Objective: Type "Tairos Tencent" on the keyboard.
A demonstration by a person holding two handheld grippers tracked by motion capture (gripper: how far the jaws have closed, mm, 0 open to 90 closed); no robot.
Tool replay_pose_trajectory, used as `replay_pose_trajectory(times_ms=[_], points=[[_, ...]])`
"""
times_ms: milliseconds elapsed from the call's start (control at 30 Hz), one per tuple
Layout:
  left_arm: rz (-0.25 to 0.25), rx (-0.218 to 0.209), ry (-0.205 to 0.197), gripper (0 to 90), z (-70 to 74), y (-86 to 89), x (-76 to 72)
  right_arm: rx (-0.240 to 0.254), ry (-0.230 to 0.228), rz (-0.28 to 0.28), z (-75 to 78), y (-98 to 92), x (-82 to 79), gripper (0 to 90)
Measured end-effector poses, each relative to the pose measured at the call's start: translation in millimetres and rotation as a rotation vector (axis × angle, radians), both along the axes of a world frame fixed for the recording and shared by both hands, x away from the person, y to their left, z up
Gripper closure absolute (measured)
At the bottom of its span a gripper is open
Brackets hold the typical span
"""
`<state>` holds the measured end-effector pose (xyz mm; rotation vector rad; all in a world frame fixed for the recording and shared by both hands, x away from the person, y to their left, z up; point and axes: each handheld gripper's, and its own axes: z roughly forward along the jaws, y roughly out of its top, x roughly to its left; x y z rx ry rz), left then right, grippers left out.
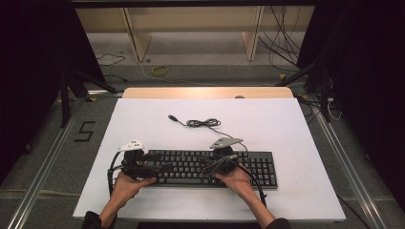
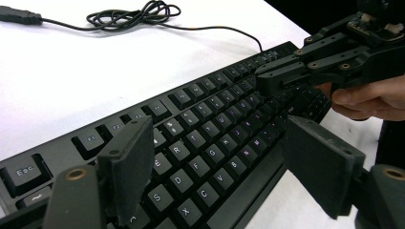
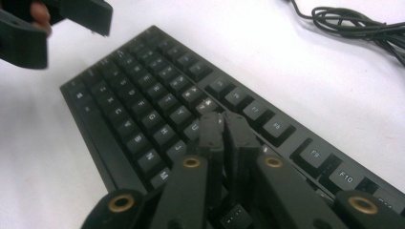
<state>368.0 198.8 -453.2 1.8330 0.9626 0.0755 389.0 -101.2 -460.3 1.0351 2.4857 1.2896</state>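
Note:
A black keyboard (image 1: 248, 164) lies near the front of the white table top, its cable (image 1: 203, 123) coiled behind it with the USB plug (image 1: 173, 117) loose. My left gripper (image 1: 162, 168) hovers over the keyboard's left end, pointing right. In the left gripper view my left gripper (image 2: 217, 121) stands open above the letter keys (image 2: 191, 90) with nothing between the jaws. My right gripper (image 1: 203, 169) points left over the keyboard's middle. In the right gripper view its jaws (image 3: 222, 119) are pressed together, tips just above or on the keys near U and J; contact is unclear.
The white board (image 1: 286, 124) has free room behind and to the right of the keyboard. A wooden strip (image 1: 205, 92) edges its far side. Dark stands and floor cables (image 1: 286, 43) lie beyond the table. The two grippers face each other closely.

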Motion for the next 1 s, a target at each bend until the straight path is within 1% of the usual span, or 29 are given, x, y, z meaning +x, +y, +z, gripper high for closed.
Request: replay_pose_trajectory(times_ms=[133, 267, 467, 567, 1000], points=[[0.001, -0.004, -0.001, 26.2, 0.0, 0.9, -0.9, -0.025, 0.01, -0.005, -3.2, 1.9, 1.6, 89.7], [0.003, -0.003, -0.003, 26.1, -0.1, 1.2, -2.8, -0.047, 0.015, -0.003, -6.6, 3.7, 2.9, 90.0], [0.008, -0.003, -0.003, 26.3, -0.3, 3.8, -5.2, -0.063, 0.025, -0.003, -8.9, 4.9, 3.8, 90.0], [0.008, 0.004, -0.004, 26.3, -0.9, 4.7, -6.2, -0.068, 0.035, -0.007, -10.1, 4.9, 4.5, 90.0], [0.008, 0.005, -0.002, 26.2, -1.8, 6.6, -9.1, -0.077, 0.039, -0.004, -12.6, 5.3, 5.9, 90.0]])
